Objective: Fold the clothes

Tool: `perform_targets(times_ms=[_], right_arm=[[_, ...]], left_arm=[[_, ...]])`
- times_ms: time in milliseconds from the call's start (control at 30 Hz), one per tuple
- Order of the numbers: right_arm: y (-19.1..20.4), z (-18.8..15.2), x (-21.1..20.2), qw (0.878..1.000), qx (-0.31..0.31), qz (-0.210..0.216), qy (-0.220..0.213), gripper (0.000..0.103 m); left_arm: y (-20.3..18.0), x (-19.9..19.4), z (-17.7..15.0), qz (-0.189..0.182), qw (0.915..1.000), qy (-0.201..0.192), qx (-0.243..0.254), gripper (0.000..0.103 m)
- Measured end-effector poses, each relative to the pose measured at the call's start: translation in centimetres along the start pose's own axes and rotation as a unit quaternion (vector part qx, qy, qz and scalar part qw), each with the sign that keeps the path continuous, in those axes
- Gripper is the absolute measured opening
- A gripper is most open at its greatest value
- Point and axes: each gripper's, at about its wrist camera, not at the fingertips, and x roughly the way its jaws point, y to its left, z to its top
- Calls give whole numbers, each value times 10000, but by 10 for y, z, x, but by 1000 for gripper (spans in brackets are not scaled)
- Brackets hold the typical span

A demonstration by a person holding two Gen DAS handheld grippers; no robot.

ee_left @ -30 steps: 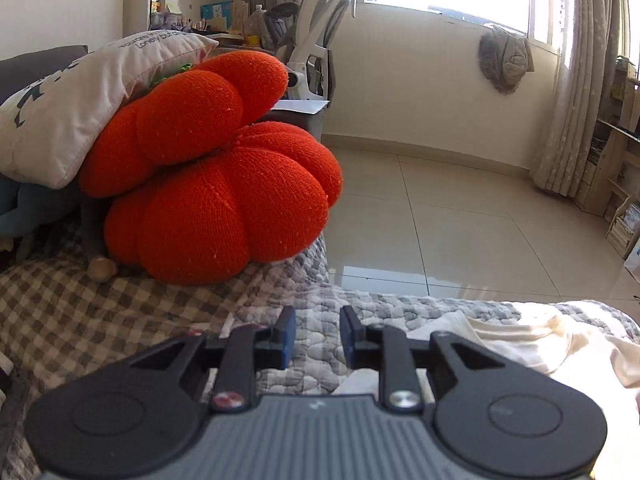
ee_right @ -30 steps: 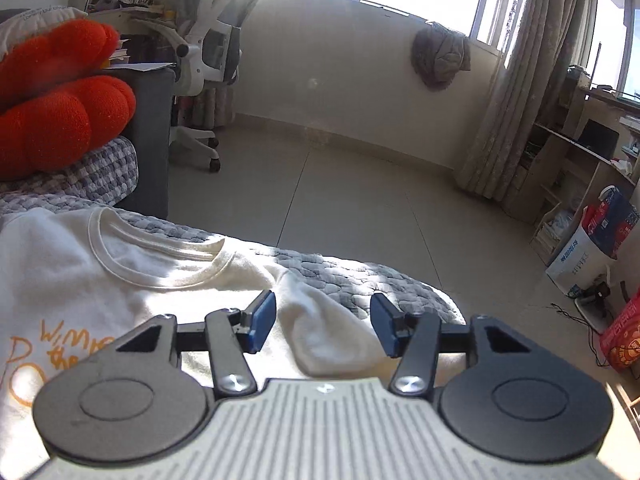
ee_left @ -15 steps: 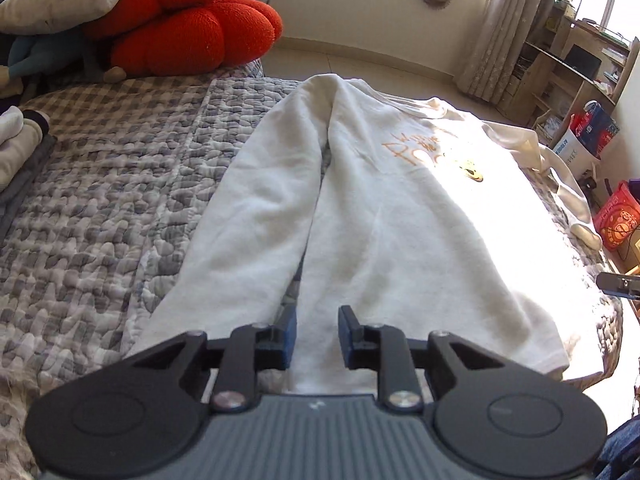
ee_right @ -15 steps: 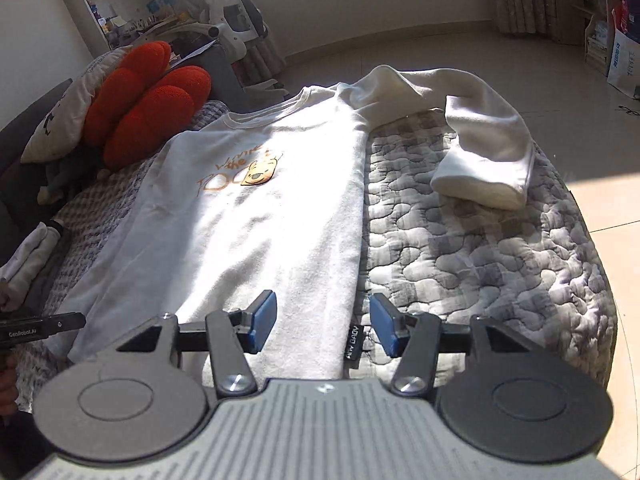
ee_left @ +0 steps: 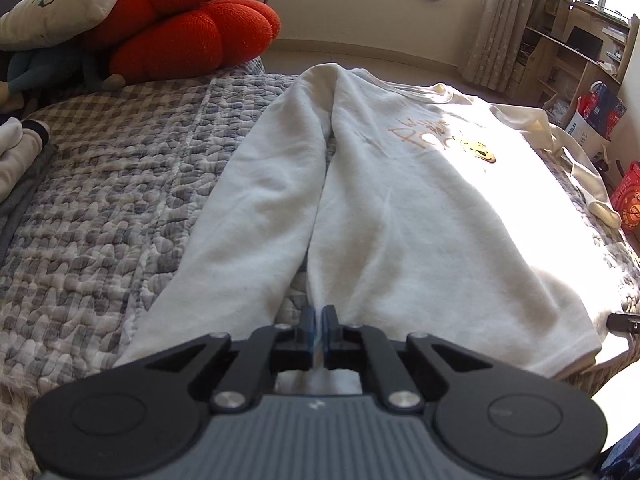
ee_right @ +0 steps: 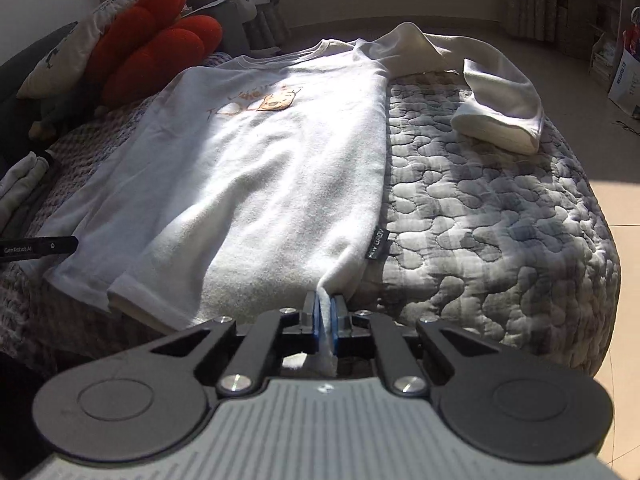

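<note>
A white long-sleeved sweatshirt [ee_left: 420,208] with an orange print lies face up on the grey quilted bed [ee_left: 100,200]. It also shows in the right wrist view [ee_right: 260,168]. My left gripper [ee_left: 319,330] is shut on the sweatshirt's bottom hem at its left corner, beside the left sleeve [ee_left: 260,208]. My right gripper [ee_right: 325,322] is shut on the hem at the right corner, near a black side label [ee_right: 377,249]. The right sleeve [ee_right: 496,92] lies bent across the quilt at the far right.
A red knotted cushion [ee_left: 188,36] and a white pillow [ee_left: 68,4] sit at the bed's far left. Folded clothes [ee_left: 16,152] lie at the left edge. The bed's right edge [ee_right: 592,240] drops to tiled floor. Shelves and boxes [ee_left: 592,116] stand at the right.
Both grippers have closed on the sweatshirt's bottom hem; half a second ago both were open just above it. One second ago they were at the collar end of the bed.
</note>
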Motion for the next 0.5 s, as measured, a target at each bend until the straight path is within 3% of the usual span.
perform_targets(times_ms=[167, 300, 400, 467, 500], right_arm=[[-15, 26, -53, 9967, 51, -115, -797, 6], [-30, 42, -82, 9944, 75, -273, -1019, 6], [-33, 38, -62, 9984, -84, -218, -510, 8], [-33, 25, -33, 9997, -101, -197, 39, 8], [-34, 19, -24, 9995, -28, -300, 82, 11]], left_arm=[[-8, -38, 5, -360, 9990, -248, -70, 3], [-21, -44, 0, -489, 9986, -152, 160, 3], [-21, -32, -2, -364, 9991, 5, 228, 4], [-5, -26, 1, -379, 9992, 89, -55, 4], [5, -27, 3, -400, 9989, 74, -213, 4]])
